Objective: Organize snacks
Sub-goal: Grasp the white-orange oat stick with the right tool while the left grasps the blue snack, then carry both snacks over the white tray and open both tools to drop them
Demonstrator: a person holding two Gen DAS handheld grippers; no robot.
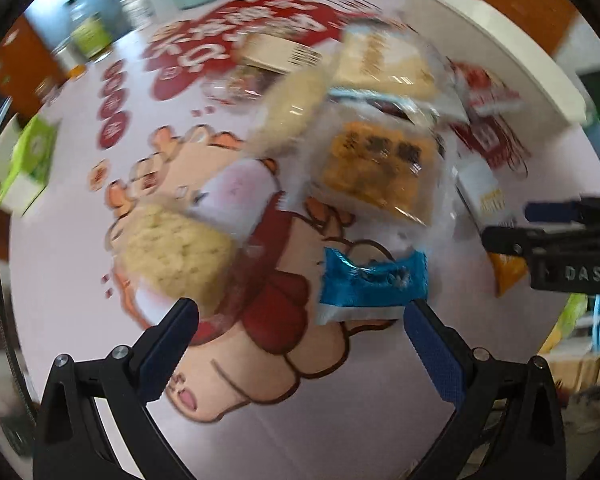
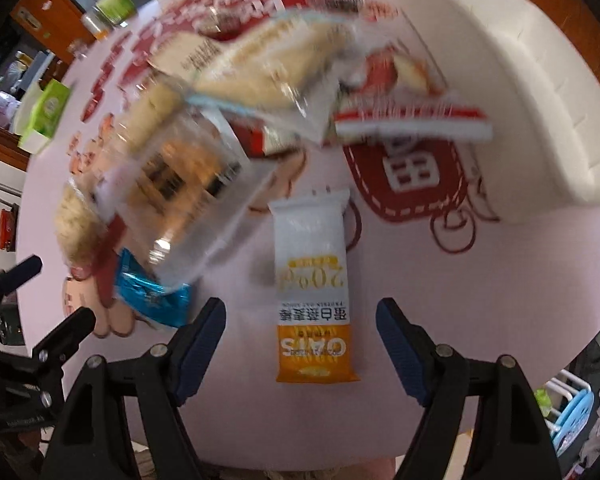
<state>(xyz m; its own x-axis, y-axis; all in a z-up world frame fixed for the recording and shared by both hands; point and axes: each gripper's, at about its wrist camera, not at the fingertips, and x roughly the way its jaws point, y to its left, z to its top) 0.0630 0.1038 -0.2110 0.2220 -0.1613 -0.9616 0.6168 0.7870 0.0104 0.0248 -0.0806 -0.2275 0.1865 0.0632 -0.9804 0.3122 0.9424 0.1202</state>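
Bright even light, motion blur, fisheye-warped edges

A pink printed tablecloth (image 1: pixel 80 280) covers the table, orange-brown cabinets (image 1: pixel 16 64) standing behind.

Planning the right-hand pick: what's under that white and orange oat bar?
The oat bar lies flat on the printed pink table cover, apart from the snack pile. Nothing shows beneath its edges; whatever print lies directly under it is hidden.

Lying on the pink printed tablecloth (image 2: pixel 460 280): one white-and-orange oat bar packet (image 2: pixel 314 292), one crinkled blue foil packet (image 1: pixel 370 284), two pale round rice cakes (image 1: pixel 176 252), one white tray (image 2: pixel 500 92).
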